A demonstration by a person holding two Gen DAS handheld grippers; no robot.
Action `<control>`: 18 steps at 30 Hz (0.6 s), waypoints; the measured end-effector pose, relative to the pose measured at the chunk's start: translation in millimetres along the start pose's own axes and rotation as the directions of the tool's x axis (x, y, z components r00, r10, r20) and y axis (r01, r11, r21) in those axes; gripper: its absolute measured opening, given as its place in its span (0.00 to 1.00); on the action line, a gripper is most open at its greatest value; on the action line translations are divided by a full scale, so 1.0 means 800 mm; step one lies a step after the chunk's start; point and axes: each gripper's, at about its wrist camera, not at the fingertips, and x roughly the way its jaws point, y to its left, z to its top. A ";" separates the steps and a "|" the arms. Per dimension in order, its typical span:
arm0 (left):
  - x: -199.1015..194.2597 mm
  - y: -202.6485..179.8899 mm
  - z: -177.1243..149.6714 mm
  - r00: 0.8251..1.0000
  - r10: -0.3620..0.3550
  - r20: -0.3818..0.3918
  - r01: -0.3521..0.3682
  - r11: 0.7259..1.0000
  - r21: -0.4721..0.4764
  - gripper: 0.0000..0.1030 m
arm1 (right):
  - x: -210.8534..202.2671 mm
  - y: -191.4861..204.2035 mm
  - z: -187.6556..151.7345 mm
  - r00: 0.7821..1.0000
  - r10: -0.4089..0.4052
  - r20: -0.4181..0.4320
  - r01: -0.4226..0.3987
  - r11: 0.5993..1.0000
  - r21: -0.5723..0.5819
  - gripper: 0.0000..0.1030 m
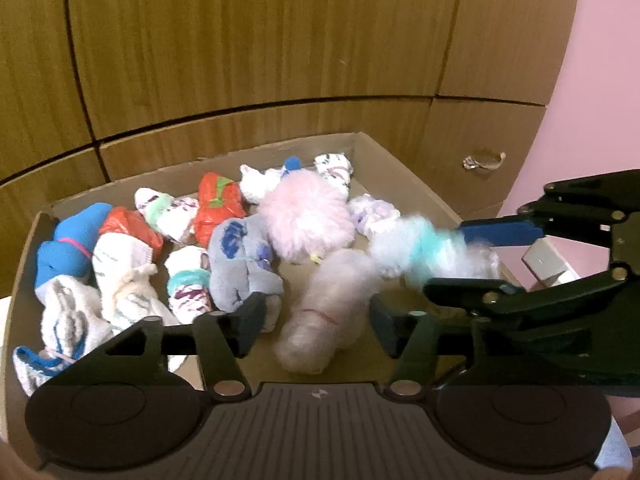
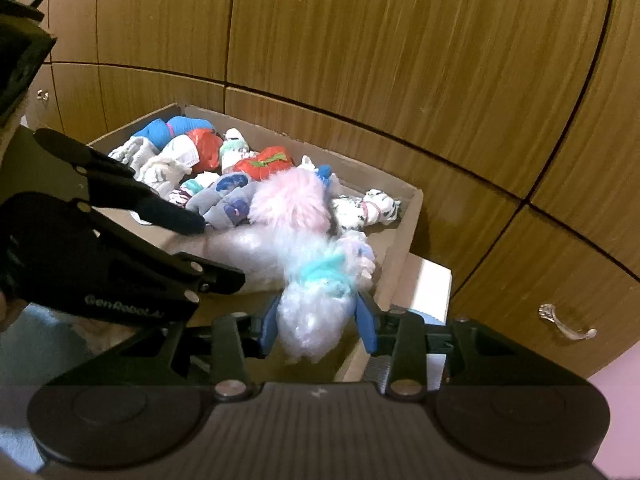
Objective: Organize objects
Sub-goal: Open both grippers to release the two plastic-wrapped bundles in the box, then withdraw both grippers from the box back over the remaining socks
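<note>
Right hand-held gripper (image 2: 318,326) pinches a fluffy white-and-teal sock bundle (image 2: 320,300) over the cardboard box's (image 2: 404,216) near corner, left hand-held gripper (image 1: 318,322) spread around a pale bundle (image 1: 320,312); next likely lowering and releasing into the box.

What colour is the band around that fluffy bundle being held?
Turquoise, clearest in the right wrist view, on the fluffy bundle.

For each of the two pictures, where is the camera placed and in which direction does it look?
Left wrist: sits on the left gripper, looking down into the cardboard box of rolled socks; its open jaws flank a pale fluffy roll.
Right wrist: sits on the right gripper, facing the same box from its other end; its jaws clamp a white-and-turquoise fluffy roll.
Shared: box, pink fluffy roll, wooden cabinet; each shows the other gripper.
</note>
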 end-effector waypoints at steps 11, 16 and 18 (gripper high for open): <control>-0.068 0.013 -0.021 0.997 0.004 0.075 -0.003 1.000 -0.010 0.84 | -0.048 0.006 -0.011 0.997 0.003 0.074 -0.006 0.999 0.037 0.61; -0.123 0.034 -0.054 0.986 0.059 0.157 -0.051 0.997 -0.059 0.90 | -0.081 0.026 -0.033 0.992 0.014 0.129 -0.025 0.996 0.086 0.65; -0.142 0.042 -0.076 0.979 0.097 0.180 -0.082 0.993 -0.087 0.93 | -0.089 0.035 -0.041 0.989 0.025 0.147 -0.041 0.994 0.106 0.66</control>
